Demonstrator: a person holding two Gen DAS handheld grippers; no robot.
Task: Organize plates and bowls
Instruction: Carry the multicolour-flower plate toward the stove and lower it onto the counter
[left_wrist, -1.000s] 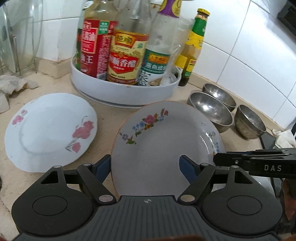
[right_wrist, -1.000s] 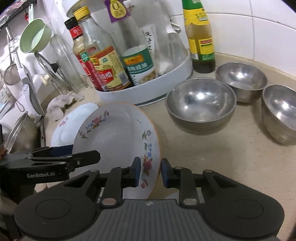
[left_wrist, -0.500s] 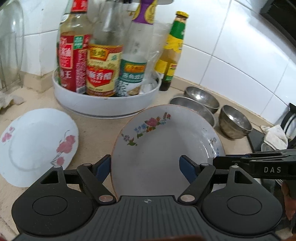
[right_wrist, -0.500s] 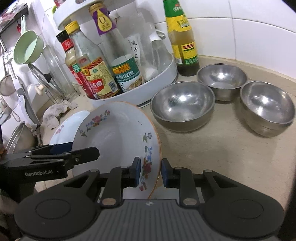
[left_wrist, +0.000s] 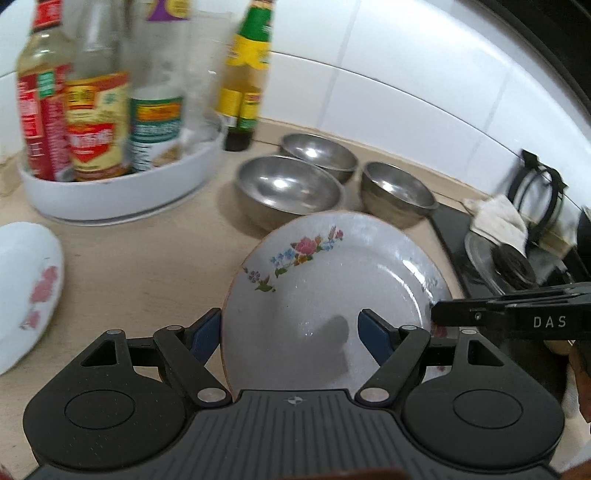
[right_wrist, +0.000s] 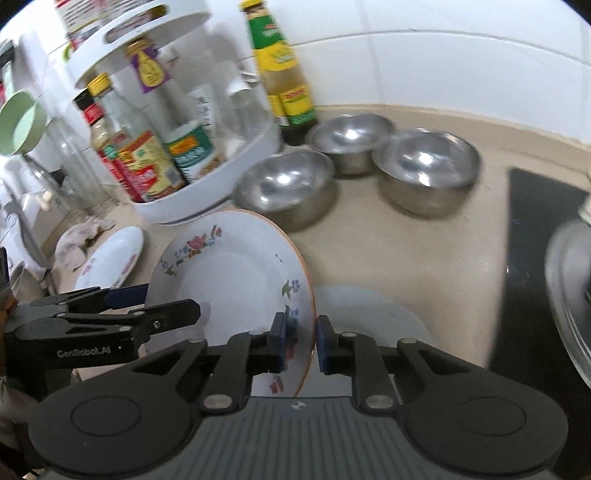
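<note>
A white plate with a flower pattern and an orange rim (left_wrist: 332, 280) (right_wrist: 236, 273) is held up off the counter. My right gripper (right_wrist: 300, 341) is shut on its right rim. My left gripper (left_wrist: 290, 336) is open, its blue pads either side of the plate's near edge, one pad (left_wrist: 373, 341) over the plate face. A second white plate with pink flowers (left_wrist: 26, 291) (right_wrist: 110, 258) lies on the counter to the left. Three steel bowls (left_wrist: 291, 190) (right_wrist: 286, 184) stand behind, near the wall.
A white turntable rack (left_wrist: 118, 192) (right_wrist: 207, 199) with sauce bottles stands at the back left. A green-capped bottle (left_wrist: 243, 81) stands beside it. A black hob (right_wrist: 535, 236) with a glass lid lies to the right. A pale plate (right_wrist: 369, 325) lies under my right gripper.
Both grippers and the flowered plate have moved right and lifted; the bowls and hob now sit closer to centre, and the pink-flower plate has slid to the left edge.
</note>
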